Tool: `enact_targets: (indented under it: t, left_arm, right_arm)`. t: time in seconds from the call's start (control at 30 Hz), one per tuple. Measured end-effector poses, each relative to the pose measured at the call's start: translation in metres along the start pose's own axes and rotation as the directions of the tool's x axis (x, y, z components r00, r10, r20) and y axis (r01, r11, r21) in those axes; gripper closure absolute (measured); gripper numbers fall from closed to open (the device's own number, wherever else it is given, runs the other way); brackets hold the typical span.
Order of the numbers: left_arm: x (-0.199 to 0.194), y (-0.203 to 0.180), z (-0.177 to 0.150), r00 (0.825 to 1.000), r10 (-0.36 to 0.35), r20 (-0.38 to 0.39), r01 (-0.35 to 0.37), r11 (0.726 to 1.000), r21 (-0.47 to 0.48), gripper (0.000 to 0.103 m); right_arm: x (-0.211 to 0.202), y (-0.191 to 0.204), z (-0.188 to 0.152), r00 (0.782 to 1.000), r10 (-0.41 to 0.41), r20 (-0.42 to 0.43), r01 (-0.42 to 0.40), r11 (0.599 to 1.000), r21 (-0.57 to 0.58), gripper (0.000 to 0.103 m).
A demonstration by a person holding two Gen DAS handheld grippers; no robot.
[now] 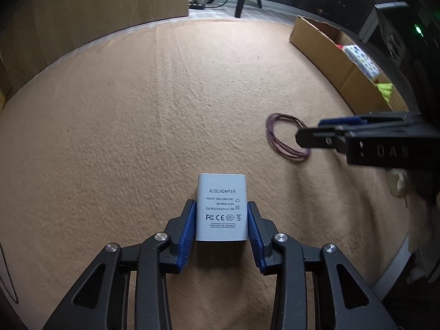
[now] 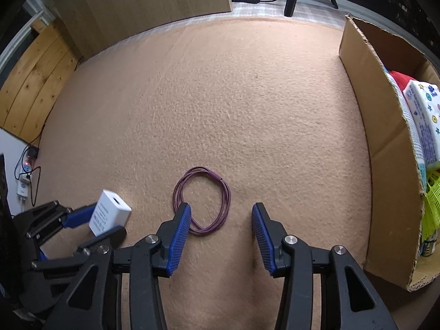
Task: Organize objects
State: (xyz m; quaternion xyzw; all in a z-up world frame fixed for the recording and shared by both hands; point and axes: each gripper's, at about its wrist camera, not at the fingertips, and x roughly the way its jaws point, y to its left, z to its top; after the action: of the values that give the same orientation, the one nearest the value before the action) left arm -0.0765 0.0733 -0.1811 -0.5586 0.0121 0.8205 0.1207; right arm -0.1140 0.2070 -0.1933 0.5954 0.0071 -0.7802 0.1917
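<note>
Left gripper (image 1: 222, 227) pinching white adapter (image 1: 221, 206), pads on both flanks, 6 o'clock on carpet (image 1: 165, 104). Right gripper (image 2: 221, 236) spread, empty, above purple cable coil (image 2: 202, 200); cardboard box (image 2: 385, 148) at 3 o'clock.

Risk: shallow pad contact, adapter may slip; thin coil may slide off pad, snag carpet nap.

Hidden: adapter prongs blurred; box contents cut off.

Both cams ride on the grippers, looking steeply down along the fingers, pretty close to the tan blanket (image 1: 165, 110). They overlap a lot: each catches the purple cable loop (image 2: 202, 200), the white adapter (image 1: 221, 206) and the cardboard box (image 2: 385, 143).
</note>
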Motion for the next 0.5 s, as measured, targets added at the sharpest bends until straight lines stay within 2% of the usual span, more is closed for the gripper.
enact_targets:
  t: [0.27,0.43,0.5]
  left_arm:
    - [0.007,0.020,0.024,1.000,0.023,0.019,-0.022,0.999,-0.046,0.064]
    - [0.016,0.025,0.040,0.999,0.031,0.030,-0.028,0.997,-0.071,0.064]
    - [0.018,0.027,0.043,0.999,0.028,0.031,-0.025,0.997,-0.079,0.061]
  right_arm:
    - [0.006,0.011,0.007,0.999,-0.043,0.004,0.043,0.998,-0.042,0.060]
    - [0.012,0.023,0.011,0.994,-0.110,0.023,0.112,0.988,-0.109,0.060]
    - [0.013,0.025,0.012,0.990,-0.137,0.026,0.140,0.980,-0.141,0.060]
